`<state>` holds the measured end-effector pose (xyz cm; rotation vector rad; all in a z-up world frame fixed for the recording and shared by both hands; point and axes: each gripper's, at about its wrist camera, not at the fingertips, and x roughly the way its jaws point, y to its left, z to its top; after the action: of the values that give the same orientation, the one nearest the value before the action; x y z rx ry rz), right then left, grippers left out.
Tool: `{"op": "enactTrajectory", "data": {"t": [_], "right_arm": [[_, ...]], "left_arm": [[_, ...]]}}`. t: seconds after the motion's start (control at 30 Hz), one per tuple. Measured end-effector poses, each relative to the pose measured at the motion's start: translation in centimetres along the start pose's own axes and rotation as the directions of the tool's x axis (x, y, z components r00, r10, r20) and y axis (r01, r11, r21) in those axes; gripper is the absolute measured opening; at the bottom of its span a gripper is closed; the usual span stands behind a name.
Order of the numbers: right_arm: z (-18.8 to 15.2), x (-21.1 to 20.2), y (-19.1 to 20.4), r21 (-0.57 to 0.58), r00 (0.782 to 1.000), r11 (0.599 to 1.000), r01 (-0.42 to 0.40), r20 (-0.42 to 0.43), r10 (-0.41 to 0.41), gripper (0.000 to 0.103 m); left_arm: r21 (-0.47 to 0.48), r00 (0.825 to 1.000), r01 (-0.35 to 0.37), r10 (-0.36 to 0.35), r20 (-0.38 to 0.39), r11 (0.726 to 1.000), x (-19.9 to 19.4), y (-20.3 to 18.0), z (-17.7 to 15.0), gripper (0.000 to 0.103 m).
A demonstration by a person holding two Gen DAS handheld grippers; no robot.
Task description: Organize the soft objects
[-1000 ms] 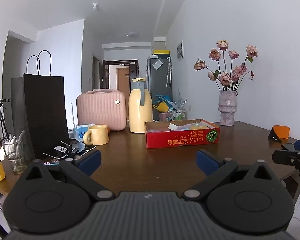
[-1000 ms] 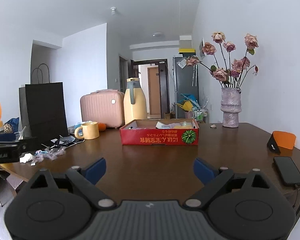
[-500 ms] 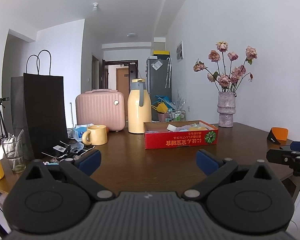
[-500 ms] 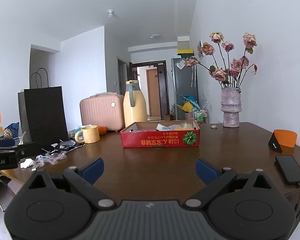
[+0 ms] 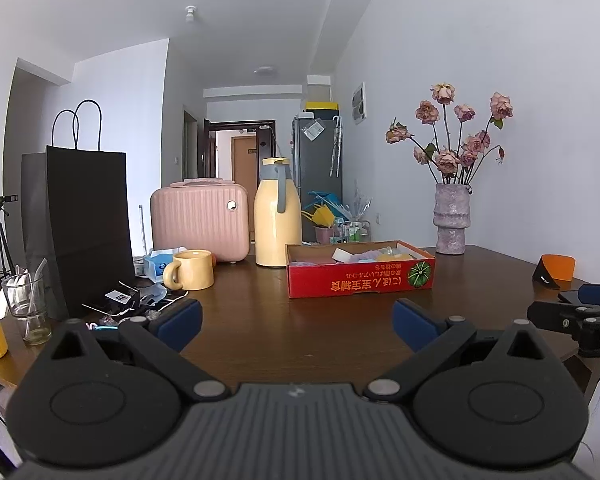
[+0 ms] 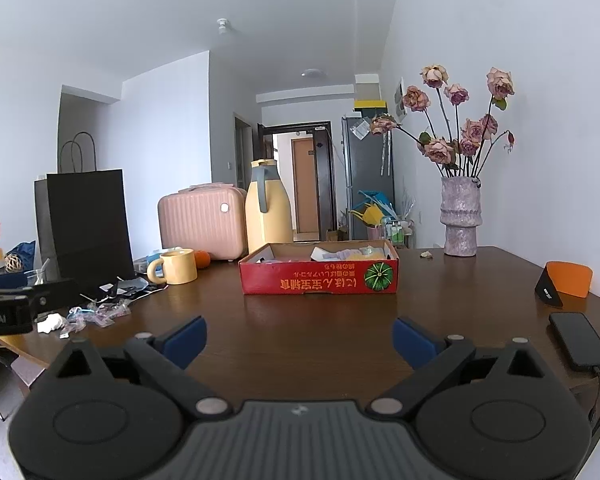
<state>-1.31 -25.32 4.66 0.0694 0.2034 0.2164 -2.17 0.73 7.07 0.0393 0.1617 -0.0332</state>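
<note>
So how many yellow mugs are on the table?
1. The yellow mug stands left of the red box, in front of the pink case. Another might hide behind the black bag.

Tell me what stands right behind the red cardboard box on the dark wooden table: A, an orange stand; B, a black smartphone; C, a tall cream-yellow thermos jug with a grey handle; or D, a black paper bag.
C: the tall cream-yellow thermos jug rises just behind the left rear corner of the red cardboard box, beside the pink ribbed suitcase.
</note>
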Motion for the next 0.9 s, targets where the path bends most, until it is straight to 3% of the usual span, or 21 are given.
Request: {"op": "enactTrajectory", "data": {"t": [0.9], "right_arm": [[0.00, -0.18, 0.20, 0.005, 1.000, 1.000, -0.010, 0.020, 0.010, 0.103]], "left_arm": [[-0.002, 1.000, -0.002, 0.002, -0.005, 1.000, 0.02, -0.10, -0.01, 0.103]]}}
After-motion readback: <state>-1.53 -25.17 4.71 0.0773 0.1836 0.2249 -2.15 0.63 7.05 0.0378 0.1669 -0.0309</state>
